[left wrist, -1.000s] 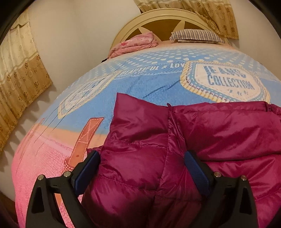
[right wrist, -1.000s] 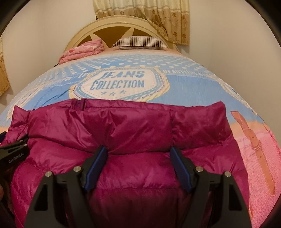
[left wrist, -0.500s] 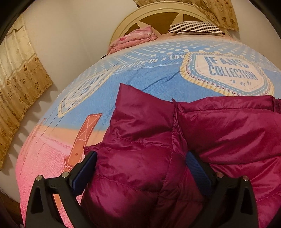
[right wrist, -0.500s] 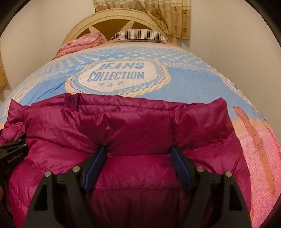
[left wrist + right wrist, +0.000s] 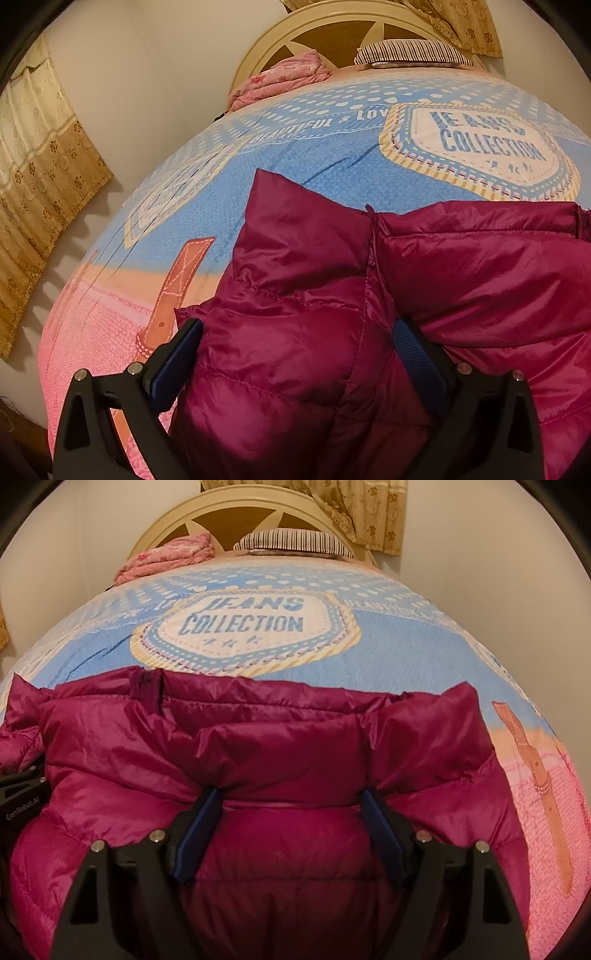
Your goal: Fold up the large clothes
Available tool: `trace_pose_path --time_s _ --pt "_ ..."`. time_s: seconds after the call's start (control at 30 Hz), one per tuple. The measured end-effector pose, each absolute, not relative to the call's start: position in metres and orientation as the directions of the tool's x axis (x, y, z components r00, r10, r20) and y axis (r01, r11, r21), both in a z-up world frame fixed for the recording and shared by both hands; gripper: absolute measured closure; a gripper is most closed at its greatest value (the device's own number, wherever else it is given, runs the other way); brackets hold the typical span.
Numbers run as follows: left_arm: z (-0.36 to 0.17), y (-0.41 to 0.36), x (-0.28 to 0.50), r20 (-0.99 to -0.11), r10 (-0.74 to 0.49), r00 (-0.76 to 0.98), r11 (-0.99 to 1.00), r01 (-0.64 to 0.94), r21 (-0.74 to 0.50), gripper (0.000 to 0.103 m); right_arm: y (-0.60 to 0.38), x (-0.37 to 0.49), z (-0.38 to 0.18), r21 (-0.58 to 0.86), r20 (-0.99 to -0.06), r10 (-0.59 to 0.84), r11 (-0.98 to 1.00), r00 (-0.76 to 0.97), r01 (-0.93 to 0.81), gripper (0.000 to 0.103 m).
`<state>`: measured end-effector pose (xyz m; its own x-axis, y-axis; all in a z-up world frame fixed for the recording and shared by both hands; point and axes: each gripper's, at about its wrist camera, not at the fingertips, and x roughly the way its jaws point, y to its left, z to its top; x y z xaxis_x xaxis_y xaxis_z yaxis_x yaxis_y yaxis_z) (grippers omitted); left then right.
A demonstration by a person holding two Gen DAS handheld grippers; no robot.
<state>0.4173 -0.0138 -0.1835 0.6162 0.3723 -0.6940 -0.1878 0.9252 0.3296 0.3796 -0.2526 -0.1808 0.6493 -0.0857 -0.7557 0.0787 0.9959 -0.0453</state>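
A magenta puffer jacket (image 5: pixel 461 280) lies folded across the near part of the bed; it also fills the lower half of the right wrist view (image 5: pixel 258 746). My left gripper (image 5: pixel 295 332) is open, its blue-padded fingers (image 5: pixel 177 354) astride the jacket's left end. My right gripper (image 5: pixel 291 805) is open, its fingers (image 5: pixel 380 827) pressed against a puffy fold near the jacket's right end. Part of the left gripper's body shows at the left edge of the right wrist view.
The bed sheet (image 5: pixel 388 646) is blue and pink with a "Jeans Collection" print. At the headboard (image 5: pixel 229 520) lie a pink folded blanket (image 5: pixel 166 557) and a striped pillow (image 5: pixel 291 542). Curtains (image 5: pixel 40 192) hang left of the bed; walls flank both sides.
Both grippers have moved forward along the bed with the jacket bunched between their fingers. The jacket's far edge has risen in both views. The jaws have stayed wide.
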Motion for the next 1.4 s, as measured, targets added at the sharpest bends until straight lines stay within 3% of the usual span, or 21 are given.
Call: trace_pose_path --time_s 0.2,0.3,0.4,0.5,0.6,0.97,1.4 --pt "-0.177 -0.014 0.416 -0.706 0.363 0.609 0.929 -0.178 0.325 0.001 -0.252 0.380 -0.181 -0.055 -0.759 -0.093 0.995 0.644 0.078 0.022" --pt "-0.148 -0.009 0.385 -0.687 0.295 0.664 0.955 -0.183 0.233 0.001 -0.250 0.374 -0.171 -0.061 -0.760 -0.091 0.996 0.643 0.068 0.023" --pt "-0.129 -0.015 0.349 -0.632 0.229 0.741 0.973 -0.146 0.181 0.001 -0.241 0.344 -0.143 0.002 -0.701 -0.034 0.999 0.713 0.049 0.022" --pt "-0.143 -0.022 0.342 -0.639 0.246 0.729 0.968 -0.148 0.204 0.001 -0.216 0.320 -0.134 0.009 -0.672 0.012 1.000 0.740 -0.009 0.020" --pt "-0.168 -0.019 0.352 -0.688 0.275 0.671 0.961 -0.163 0.225 0.001 -0.201 0.317 -0.153 -0.023 -0.702 0.007 0.999 0.712 -0.032 0.020" --pt "-0.179 -0.017 0.356 -0.698 0.264 0.666 0.964 -0.169 0.203 0.001 -0.194 0.325 -0.181 -0.075 -0.720 -0.039 0.997 0.693 -0.023 0.015" --pt "-0.167 -0.008 0.338 -0.709 0.212 0.673 0.977 -0.133 0.165 0.001 -0.186 0.270 -0.148 -0.074 -0.694 -0.022 0.996 0.720 -0.042 0.015"
